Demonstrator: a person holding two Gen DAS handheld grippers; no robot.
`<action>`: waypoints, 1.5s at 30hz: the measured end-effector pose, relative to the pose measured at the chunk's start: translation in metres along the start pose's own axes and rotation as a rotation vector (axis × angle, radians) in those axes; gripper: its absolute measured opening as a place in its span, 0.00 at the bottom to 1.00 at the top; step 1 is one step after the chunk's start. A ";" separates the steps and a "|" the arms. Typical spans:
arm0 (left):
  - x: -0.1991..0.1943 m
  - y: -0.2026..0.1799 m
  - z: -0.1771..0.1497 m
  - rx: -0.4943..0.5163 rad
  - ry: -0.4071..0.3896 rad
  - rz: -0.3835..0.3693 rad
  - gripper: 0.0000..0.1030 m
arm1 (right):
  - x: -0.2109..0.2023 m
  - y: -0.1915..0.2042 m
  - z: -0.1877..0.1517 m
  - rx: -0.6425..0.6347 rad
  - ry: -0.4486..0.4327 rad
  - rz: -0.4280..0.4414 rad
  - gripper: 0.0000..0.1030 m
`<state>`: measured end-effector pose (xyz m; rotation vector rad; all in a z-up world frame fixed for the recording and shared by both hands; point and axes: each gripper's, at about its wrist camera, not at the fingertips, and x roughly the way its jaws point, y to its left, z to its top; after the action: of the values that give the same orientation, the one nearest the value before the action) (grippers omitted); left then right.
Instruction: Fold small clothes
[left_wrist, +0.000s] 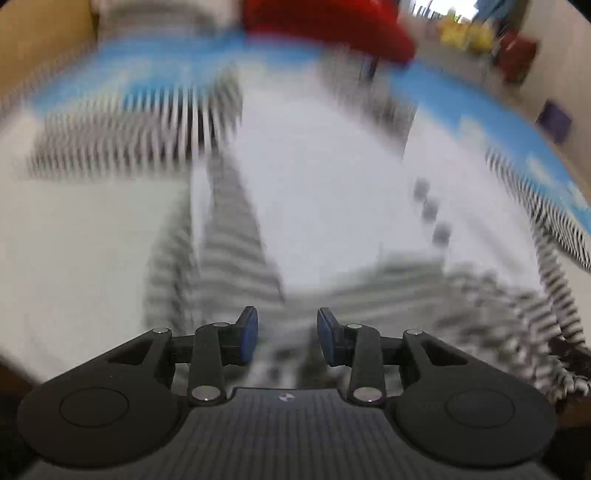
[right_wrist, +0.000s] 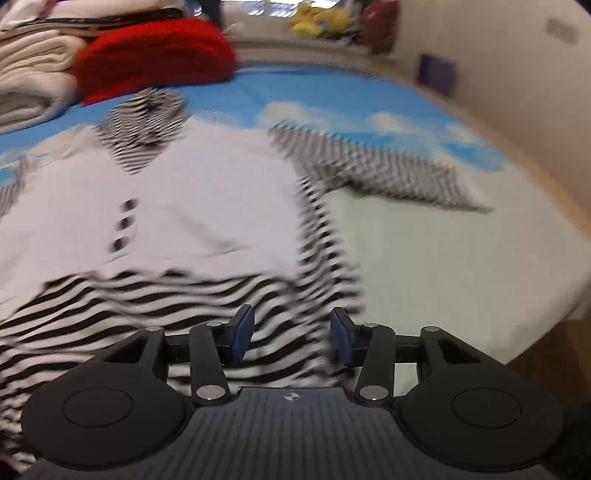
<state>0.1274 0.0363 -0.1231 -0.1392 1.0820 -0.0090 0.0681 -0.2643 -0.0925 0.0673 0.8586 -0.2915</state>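
My surface is a bed under a blue sky-and-cloud printed sheet (right_wrist: 332, 107). Spread flat across its middle lies a small white garment with black-and-white striped sleeves and hem (right_wrist: 207, 192). At the far edge sit a red fuzzy bundle (right_wrist: 155, 51) and folded cream blankets (right_wrist: 33, 74).

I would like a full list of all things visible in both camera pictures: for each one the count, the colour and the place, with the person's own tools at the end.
garment: one, white body with black-and-white striped sleeves, collar and hem, spread on the cover
buttons: three, dark, in a row on the garment's white front
bed cover: one, blue with white clouds, under the garment
red cloth: one, red, far edge of the cover
folded cream cloth: a pile, cream, left of the red cloth
yellow things: blurred, count unclear, far background
left gripper: one, black with blue pads, jaws apart, above the striped hem
right gripper: one, black with blue pads, jaws apart, above the striped hem
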 end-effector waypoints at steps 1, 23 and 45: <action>0.010 0.002 -0.004 -0.011 0.058 0.025 0.37 | 0.008 0.000 -0.003 0.005 0.055 0.011 0.47; -0.115 -0.011 0.086 0.011 -0.462 0.062 0.78 | -0.054 -0.009 0.066 0.035 -0.286 0.121 0.59; 0.031 0.128 0.232 -0.157 -0.338 0.177 0.60 | 0.029 -0.004 0.140 -0.020 -0.294 0.179 0.60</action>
<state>0.3383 0.1866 -0.0583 -0.1788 0.7535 0.2510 0.1876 -0.2987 -0.0228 0.0795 0.5593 -0.1205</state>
